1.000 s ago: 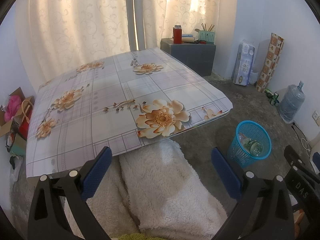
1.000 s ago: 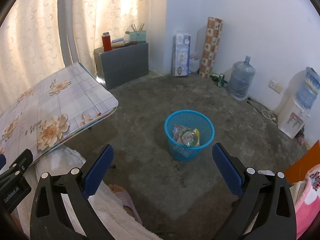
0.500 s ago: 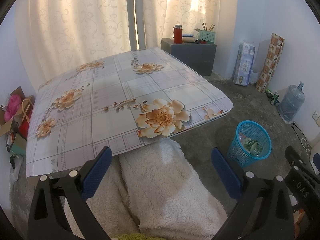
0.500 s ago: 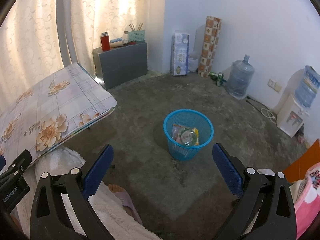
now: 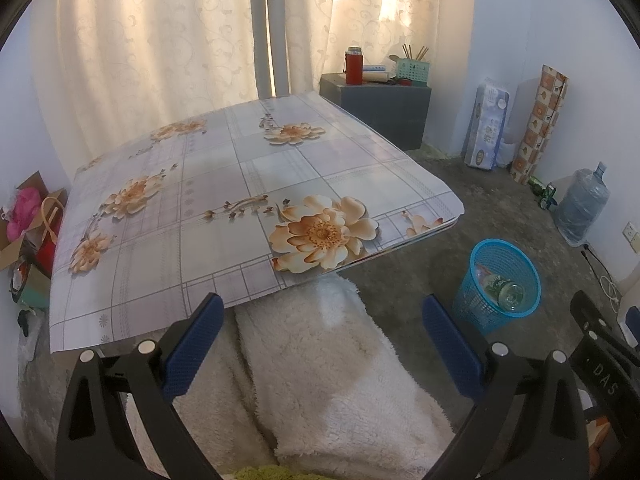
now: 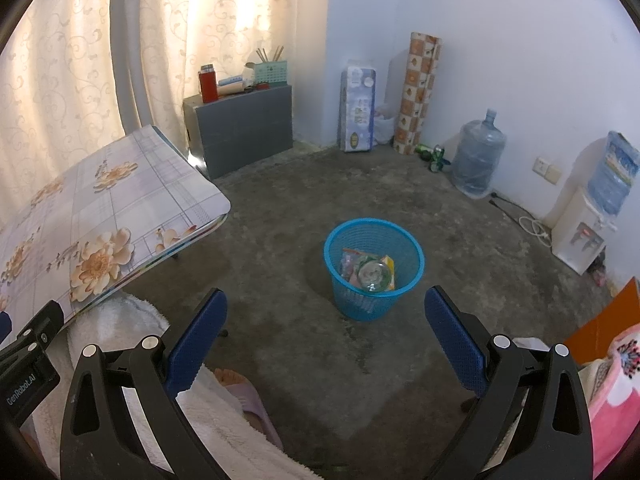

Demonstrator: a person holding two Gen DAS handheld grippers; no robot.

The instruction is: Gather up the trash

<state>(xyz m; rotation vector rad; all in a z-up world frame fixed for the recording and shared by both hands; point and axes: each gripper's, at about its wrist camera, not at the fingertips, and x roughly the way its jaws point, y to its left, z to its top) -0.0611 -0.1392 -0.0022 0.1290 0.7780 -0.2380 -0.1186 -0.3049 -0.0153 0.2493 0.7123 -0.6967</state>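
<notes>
A blue mesh waste basket (image 6: 374,268) (image 5: 505,284) stands on the concrete floor to the right of the low table. Inside it lie a clear plastic bottle (image 6: 374,276) and colourful wrappers (image 6: 387,264). My right gripper (image 6: 322,324) hangs open above the floor, short of the basket, with nothing between its blue pads. My left gripper (image 5: 320,328) is open too, over a white fluffy-clad lap at the table's near edge, and holds nothing. The flower-patterned table top (image 5: 224,208) shows no loose items.
A grey cabinet (image 6: 244,128) with a red flask stands by the curtains. Along the wall are a tissue pack (image 6: 357,106), a patterned roll (image 6: 418,92), green cans (image 6: 436,158), a water jug (image 6: 478,160) and a dispenser (image 6: 588,224). A slippered foot (image 6: 240,388) rests on the floor.
Both views have shifted only slightly. The grippers stay open and the basket's contents look the same.
</notes>
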